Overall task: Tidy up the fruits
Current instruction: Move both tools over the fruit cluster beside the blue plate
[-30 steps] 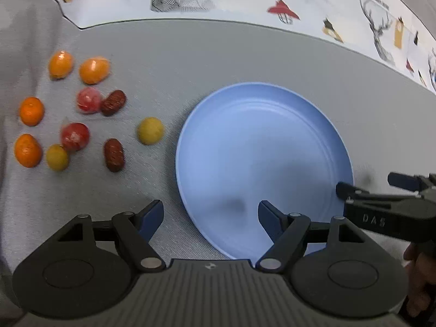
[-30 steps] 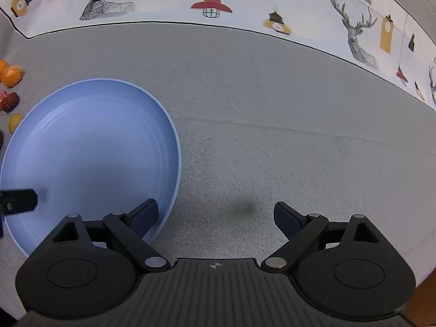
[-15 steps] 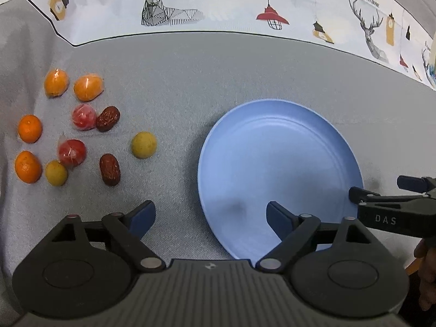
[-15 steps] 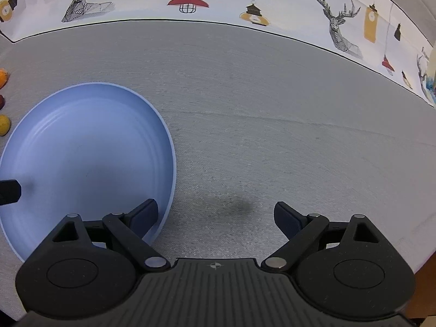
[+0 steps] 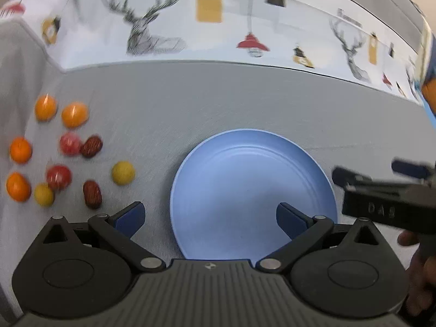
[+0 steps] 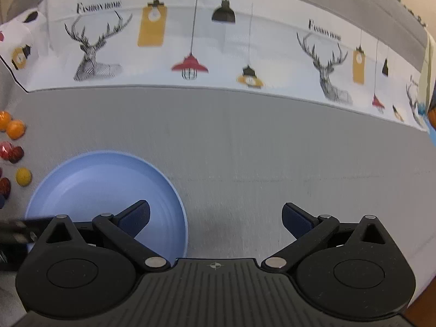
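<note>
My left gripper point(image 5: 209, 215) has its jaws opening, nothing between them but the near part of the blue plate point(image 5: 253, 150) below. My right gripper point(image 6: 215, 218) is opening too, also empty, over bare grey bench point(image 6: 259, 150) just right of the plate point(image 6: 109, 163).

The plate is bare; no fruit is in it yet. All the fruits point(image 5: 60, 152) lie in a loose cluster on the bench to the left of the plate, and left of my left jaws. Nearest the plate is a yellow one point(image 5: 123, 173), sitting alone; nearest my left jaws is a dark red date point(image 5: 92, 197), its long axis running roughly away from me, just beyond my left finger.

From the right gripper's view the fruits sit at the far left edge, across the plate. So I judge the left hand is the nearer one for the first pick: swing left, then carry right to the plate.
</note>
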`<state>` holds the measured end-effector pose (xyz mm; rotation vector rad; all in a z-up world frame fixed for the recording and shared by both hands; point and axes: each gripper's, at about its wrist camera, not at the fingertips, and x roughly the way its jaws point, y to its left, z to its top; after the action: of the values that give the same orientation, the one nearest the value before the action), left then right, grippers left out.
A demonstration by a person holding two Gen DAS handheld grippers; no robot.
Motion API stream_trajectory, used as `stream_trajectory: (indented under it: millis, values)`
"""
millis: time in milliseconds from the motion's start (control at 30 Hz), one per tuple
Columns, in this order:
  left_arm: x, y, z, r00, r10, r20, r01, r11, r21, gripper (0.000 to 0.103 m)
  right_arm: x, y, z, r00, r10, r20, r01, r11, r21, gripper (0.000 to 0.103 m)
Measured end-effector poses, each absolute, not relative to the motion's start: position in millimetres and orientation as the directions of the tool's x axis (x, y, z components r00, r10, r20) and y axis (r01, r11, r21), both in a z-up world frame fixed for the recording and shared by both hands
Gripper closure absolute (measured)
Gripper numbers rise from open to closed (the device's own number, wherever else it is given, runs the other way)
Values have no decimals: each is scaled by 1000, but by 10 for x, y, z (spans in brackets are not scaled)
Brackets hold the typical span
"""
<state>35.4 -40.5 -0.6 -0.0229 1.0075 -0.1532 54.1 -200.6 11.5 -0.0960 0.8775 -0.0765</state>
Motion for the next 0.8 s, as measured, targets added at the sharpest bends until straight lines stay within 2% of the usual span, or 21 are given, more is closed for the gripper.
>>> stream_trajectory:
  millis: [200, 300, 500, 667, 733, 767, 800]
  values:
    - [310, -441, 41, 563, -143, -814, 144, 987, -74, 1, 483, -1950, 186, 709, -113, -696, 38, 992, -122, 1]
    - [318, -385, 25, 558, -138, -818, 129, 988, -79, 1, 471, -1912, 192, 730, -108, -675, 46, 993, -109, 5]
    - [307, -354, 13, 535, -162, -829, 165, 983, -85, 7, 460, -1848, 178, 744, -93, -662, 54, 995, -80, 7]
    - [298, -312, 43, 538, -177, -824, 194, 978, -83, 30, 460, -1802, 192, 754, -52, -654, 32, 999, -43, 7]
    - [288, -285, 80, 547, -195, -814, 197, 975, -101, 47, 465, -1783, 198, 755, -56, -654, 33, 998, -46, 7]
    - [277, -273, 105, 555, -196, -809, 198, 975, -101, 52, 467, -1778, 201, 754, -58, -654, 34, 998, -49, 8]
    - [270, -259, 127, 561, -193, -805, 200, 975, -94, 62, 472, -1774, 204, 753, -54, -656, 33, 998, -45, 11]
